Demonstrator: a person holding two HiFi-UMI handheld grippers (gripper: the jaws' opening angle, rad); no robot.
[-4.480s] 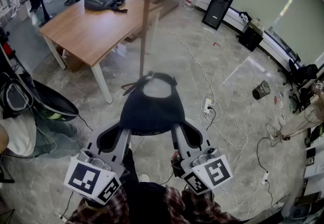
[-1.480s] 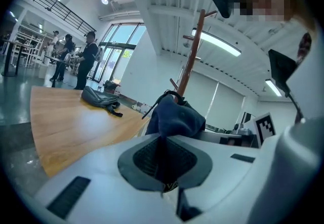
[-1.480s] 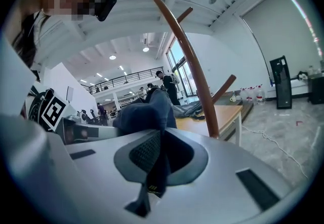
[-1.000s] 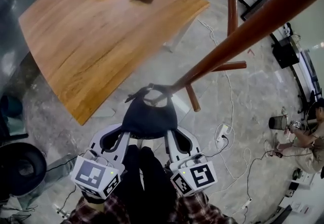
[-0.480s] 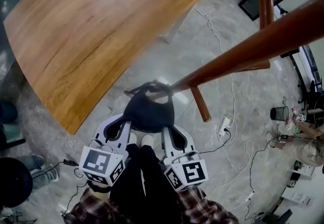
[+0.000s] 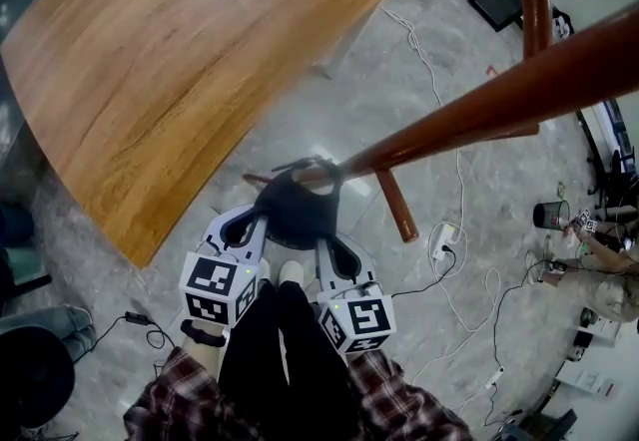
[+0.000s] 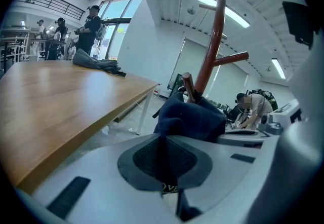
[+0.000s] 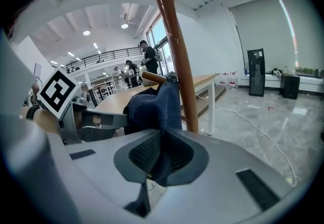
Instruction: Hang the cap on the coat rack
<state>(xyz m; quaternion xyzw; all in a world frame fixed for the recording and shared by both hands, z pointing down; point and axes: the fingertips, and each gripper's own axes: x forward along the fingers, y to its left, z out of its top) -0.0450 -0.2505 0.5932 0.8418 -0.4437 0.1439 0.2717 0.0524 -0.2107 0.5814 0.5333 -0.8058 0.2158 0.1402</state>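
Above the floor, just off the wooden bench (image 6: 180, 60): dark cap (image 6: 296, 213) held between both grippers. Left gripper (image 7: 164, 142) fingers pinched tight on cap fabric; right gripper (image 8: 161, 153) fingers likewise. Cap's strap end meets a coat rack (image 6: 499, 95) peg tip; hooked or not, unclear.

"OV…" — tag (image 7: 169, 188) on cap (image 7: 195, 119)
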